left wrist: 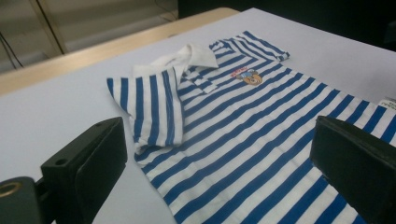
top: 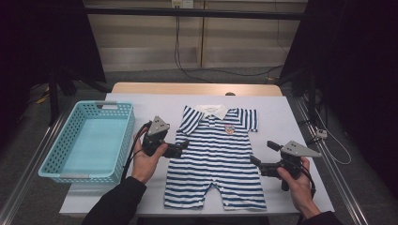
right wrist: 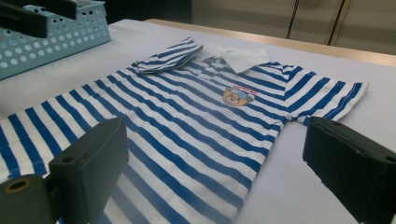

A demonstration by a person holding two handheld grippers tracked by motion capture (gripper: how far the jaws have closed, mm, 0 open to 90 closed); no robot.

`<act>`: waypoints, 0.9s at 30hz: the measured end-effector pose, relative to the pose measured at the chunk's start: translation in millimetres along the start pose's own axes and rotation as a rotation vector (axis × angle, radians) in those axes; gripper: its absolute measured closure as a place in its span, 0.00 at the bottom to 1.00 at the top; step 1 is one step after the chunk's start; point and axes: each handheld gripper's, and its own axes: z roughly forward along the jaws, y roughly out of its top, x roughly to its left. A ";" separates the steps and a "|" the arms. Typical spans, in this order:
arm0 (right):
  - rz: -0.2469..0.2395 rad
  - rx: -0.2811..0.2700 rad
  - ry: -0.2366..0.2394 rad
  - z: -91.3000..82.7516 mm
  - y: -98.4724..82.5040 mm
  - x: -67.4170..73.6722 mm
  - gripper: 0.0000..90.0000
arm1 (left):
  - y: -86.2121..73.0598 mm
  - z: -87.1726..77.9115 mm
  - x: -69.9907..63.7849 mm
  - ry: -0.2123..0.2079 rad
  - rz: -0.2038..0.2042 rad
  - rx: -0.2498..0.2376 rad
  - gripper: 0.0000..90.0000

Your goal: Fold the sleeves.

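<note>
A blue-and-white striped baby romper (top: 218,159) with a white collar and a small bear badge lies flat on the white table (top: 281,117). Its left sleeve (top: 189,120) is folded in over the chest. My left gripper (top: 180,147) hovers over the romper's left edge at waist height, jaws open and nothing between them. In the left gripper view the romper (left wrist: 243,121) spreads out beyond the open left gripper (left wrist: 219,158). My right gripper (top: 264,153) is open beside the romper's right edge. The right gripper view shows the romper (right wrist: 187,116) past the open right gripper (right wrist: 215,163).
A light blue plastic basket (top: 75,177) stands on the table's left side, with nothing inside it. Its perforated wall (right wrist: 56,42) appears at the far left of the right gripper view. A wooden strip (top: 197,88) runs along the table's far edge. Cables hang at the back wall.
</note>
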 end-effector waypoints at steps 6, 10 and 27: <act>-0.022 0.004 -0.035 6.7 8.7 -8.1 0.08 | -12.1 -24.4 -8.1 0.025 -0.040 -0.044 0.05; -0.014 0.026 -0.045 12.6 15.0 -15.0 0.08 | -19.3 -40.9 -5.9 0.024 -0.069 -0.065 0.04; -0.013 0.071 -0.112 44.3 38.2 -54.3 0.11 | -47.7 -104.7 2.0 0.154 -0.117 -0.133 0.04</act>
